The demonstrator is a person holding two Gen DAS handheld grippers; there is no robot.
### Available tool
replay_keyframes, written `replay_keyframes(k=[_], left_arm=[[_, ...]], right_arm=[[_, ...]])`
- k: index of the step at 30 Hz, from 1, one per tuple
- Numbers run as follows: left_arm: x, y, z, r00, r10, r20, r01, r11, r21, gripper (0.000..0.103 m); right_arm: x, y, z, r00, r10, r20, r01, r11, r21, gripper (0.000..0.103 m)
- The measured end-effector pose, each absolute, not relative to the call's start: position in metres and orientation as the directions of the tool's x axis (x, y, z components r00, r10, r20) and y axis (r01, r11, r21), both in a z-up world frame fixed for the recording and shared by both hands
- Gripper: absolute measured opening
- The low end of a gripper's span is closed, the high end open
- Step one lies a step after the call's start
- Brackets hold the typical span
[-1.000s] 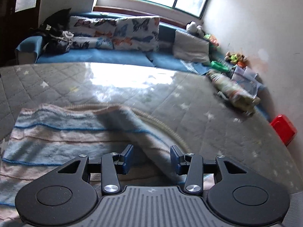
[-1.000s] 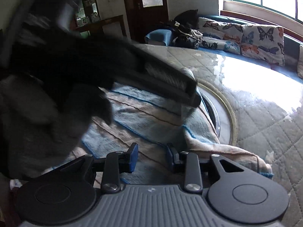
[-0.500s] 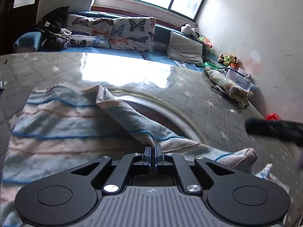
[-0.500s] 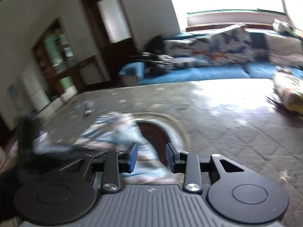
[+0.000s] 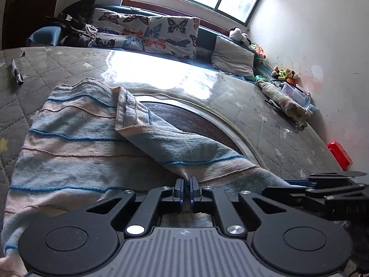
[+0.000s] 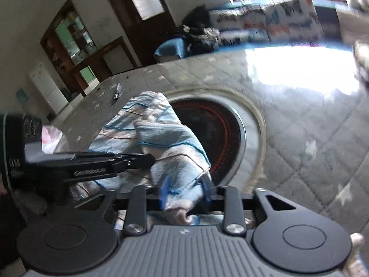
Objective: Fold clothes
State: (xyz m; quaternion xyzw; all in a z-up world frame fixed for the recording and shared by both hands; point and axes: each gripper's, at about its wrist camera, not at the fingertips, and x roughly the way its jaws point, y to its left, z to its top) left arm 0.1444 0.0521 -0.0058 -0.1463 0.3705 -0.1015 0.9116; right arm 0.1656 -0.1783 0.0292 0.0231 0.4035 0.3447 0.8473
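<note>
A striped blue, pink and white knitted garment (image 5: 76, 147) lies on the grey quilted bed cover (image 5: 288, 138), one part folded over on itself. My left gripper (image 5: 186, 190) is shut on its near edge. In the right wrist view the garment (image 6: 159, 138) is bunched, and its end lies between the blue pads of my right gripper (image 6: 185, 192), whose jaws stand apart. The left gripper (image 6: 96, 166) shows there from the side, and the right gripper (image 5: 322, 189) shows at the right of the left wrist view.
A round dark inset with a pale rim (image 6: 230, 136) lies in the cover under the garment. A pen (image 5: 17, 72) lies far left. A rolled cloth and clear boxes (image 5: 288, 103) and a red object (image 5: 340, 154) sit by the right wall. Butterfly cushions (image 5: 170, 37) line the back.
My left gripper closed on the garment's edge and stays shut. My right gripper swung across the bed and came in over the garment's end beside the left gripper.
</note>
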Motion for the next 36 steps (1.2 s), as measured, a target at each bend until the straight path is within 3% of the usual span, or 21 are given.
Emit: replay_keyframes(k=[4,9,12,15,17,19,23,26,33,36], left_arm=[[0.141,0.052,-0.006,0.71,-0.298,-0.639,0.086,0.936,-0.341,0.012],[0.14,0.05,-0.006,0.711,-0.313,-0.63,0.104,0.933,-0.346,0.021],[0.139,0.048,-0.006,0.712,-0.322,-0.624,0.12,0.931,-0.344,0.028],[0.137,0.047,-0.006,0.714,-0.327,-0.619,0.13,0.931,-0.341,0.034],[0.137,0.045,-0.006,0.715,-0.33,-0.616,0.137,0.93,-0.34,0.038],[0.137,0.044,-0.006,0.715,-0.33,-0.616,0.14,0.931,-0.336,0.039],[0.136,0.046,-0.007,0.715,-0.332,-0.615,0.144,0.931,-0.336,0.04],[0.136,0.046,-0.007,0.715,-0.335,-0.614,0.146,0.93,-0.337,0.04],[0.137,0.047,-0.008,0.718,-0.337,-0.609,0.151,0.93,-0.336,0.042],[0.137,0.047,-0.008,0.718,-0.339,-0.607,0.154,0.929,-0.337,0.043]], right_arm=[[0.143,-0.164,0.046,0.553,0.546,-0.629,-0.637,0.764,0.102,0.011],[0.134,-0.155,0.064,0.693,0.469,-0.547,-0.61,0.786,-0.099,0.01],[0.138,-0.164,0.078,0.76,0.44,-0.479,-0.547,0.831,-0.104,0.01],[0.126,-0.16,0.082,0.853,0.392,-0.345,-0.485,0.84,-0.246,0.011],[0.121,-0.15,0.073,0.814,0.423,-0.398,-0.558,0.76,-0.334,0.015],[0.118,-0.143,0.06,0.742,0.46,-0.487,-0.64,0.702,-0.313,0.029],[0.124,-0.142,0.049,0.66,0.486,-0.573,-0.697,0.68,-0.227,0.031],[0.146,-0.153,0.054,0.584,0.533,-0.612,-0.697,0.716,-0.042,0.036],[0.207,-0.215,0.051,0.596,0.543,-0.592,-0.418,0.839,0.349,0.031],[0.228,-0.236,0.035,0.516,0.602,-0.609,-0.341,0.797,0.499,0.033]])
